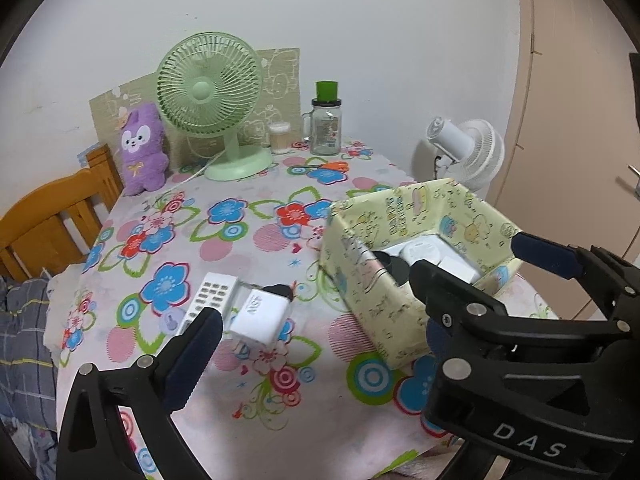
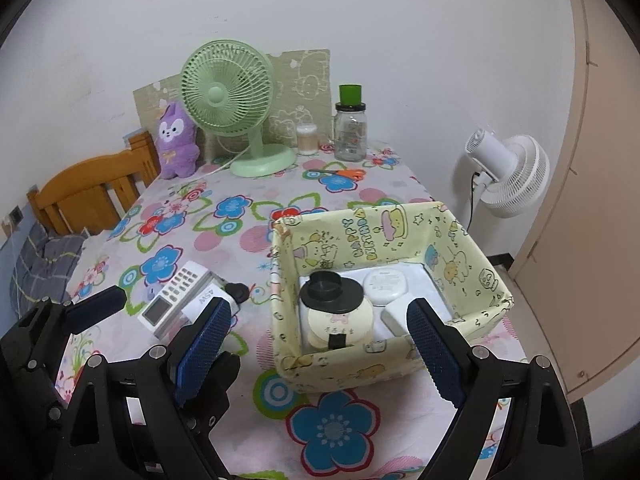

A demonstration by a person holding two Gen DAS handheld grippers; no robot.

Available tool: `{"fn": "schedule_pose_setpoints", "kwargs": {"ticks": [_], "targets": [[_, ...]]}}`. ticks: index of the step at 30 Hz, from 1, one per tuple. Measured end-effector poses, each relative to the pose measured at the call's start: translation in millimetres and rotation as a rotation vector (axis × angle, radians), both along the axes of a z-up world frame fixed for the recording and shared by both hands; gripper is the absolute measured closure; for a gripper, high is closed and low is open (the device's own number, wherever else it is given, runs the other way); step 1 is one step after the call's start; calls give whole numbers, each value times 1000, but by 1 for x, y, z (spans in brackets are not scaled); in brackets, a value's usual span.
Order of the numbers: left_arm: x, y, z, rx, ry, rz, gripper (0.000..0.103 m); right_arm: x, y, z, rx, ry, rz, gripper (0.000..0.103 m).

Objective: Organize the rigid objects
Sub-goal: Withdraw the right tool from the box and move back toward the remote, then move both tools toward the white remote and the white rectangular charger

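A yellow cartoon-print box (image 2: 360, 364) stands on the flowered table, also in the left wrist view (image 1: 384, 312). It holds a jar with a black lid (image 2: 332, 296), a white round case (image 2: 386, 284) and a white block (image 2: 396, 318). To its left lie a white remote (image 1: 210, 300) (image 2: 174, 300), a white 45W charger (image 1: 262, 316) (image 2: 208, 298) and a small black item (image 2: 238, 292). My left gripper (image 1: 316, 340) is open, its left finger beside the charger. My right gripper (image 2: 320, 354) is open, straddling the box's near wall.
At the table's back stand a green fan (image 2: 236, 108), a purple plush (image 2: 176, 142), a cotton swab tub (image 2: 307, 140), a glass jar with a green cap (image 2: 351, 128) and orange scissors (image 2: 340, 173). A wooden chair (image 2: 92, 192) is left; a white fan (image 2: 508, 176) is right.
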State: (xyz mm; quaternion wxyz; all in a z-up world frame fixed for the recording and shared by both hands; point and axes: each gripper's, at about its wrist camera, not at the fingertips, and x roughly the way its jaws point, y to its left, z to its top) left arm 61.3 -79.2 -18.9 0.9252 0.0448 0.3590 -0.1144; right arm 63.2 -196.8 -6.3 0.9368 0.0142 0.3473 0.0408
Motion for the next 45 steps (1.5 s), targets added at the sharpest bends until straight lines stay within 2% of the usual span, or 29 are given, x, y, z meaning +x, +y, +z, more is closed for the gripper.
{"fn": "schedule_pose_setpoints", "kwargs": {"ticks": [17,24,31,45], "targets": [[-9,62,-20,27,16,92,0,-2,60,-20,18,15,120,12],[-9,80,-28,31,25,108,0,2,79,-29,20,32,150,17],[-3,91,-40,31,48,115,0,9,92,-42,16,58,169,20],[11,101,-68,30,99,133,0,24,111,-66,-28,91,200,20]]}}
